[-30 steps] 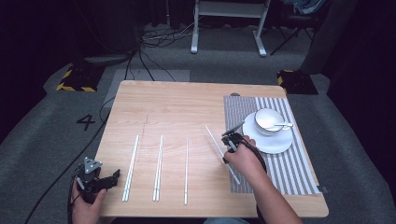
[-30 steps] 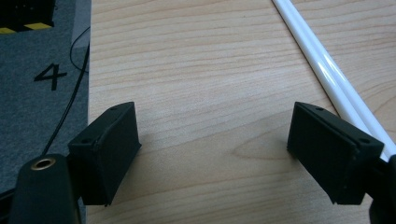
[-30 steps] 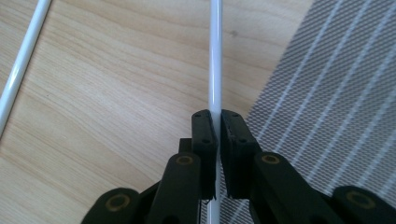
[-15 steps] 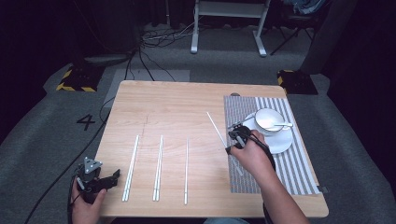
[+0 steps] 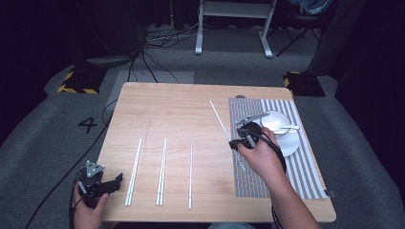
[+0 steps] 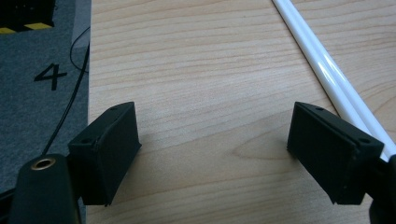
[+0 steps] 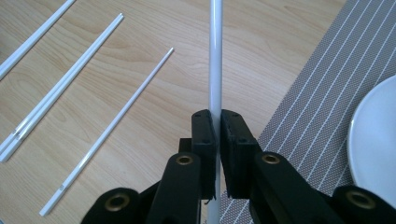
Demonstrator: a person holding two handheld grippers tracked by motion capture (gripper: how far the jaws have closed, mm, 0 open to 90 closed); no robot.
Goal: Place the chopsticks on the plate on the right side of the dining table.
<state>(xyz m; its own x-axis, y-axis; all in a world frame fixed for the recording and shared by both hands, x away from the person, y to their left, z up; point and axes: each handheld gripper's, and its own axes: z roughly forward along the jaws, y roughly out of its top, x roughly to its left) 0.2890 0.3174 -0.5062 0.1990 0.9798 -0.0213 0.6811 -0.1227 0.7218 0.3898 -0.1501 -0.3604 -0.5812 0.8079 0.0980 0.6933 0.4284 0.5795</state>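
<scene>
Right hand-held gripper point(image 7: 212, 140) is clamped tight on a single white chopstick point(image 7: 215, 60), gripped low so the long end juts toward the far left, over the edge of the striped placemat point(image 5: 305, 167) near the plate point(image 5: 289, 143). Looks bound for the setting. Left hand-held gripper point(image 6: 224, 149) idles wide open at the counter point(image 5: 181, 109)'s near-left corner, beside a chopstick pair point(image 5: 133, 171).

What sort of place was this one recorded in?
Probably a lab or studio set up for recording, not a dining room: a lone wooden table on grey carpet, a floor number 4, hazard-striped blocks and loose cables.
</scene>
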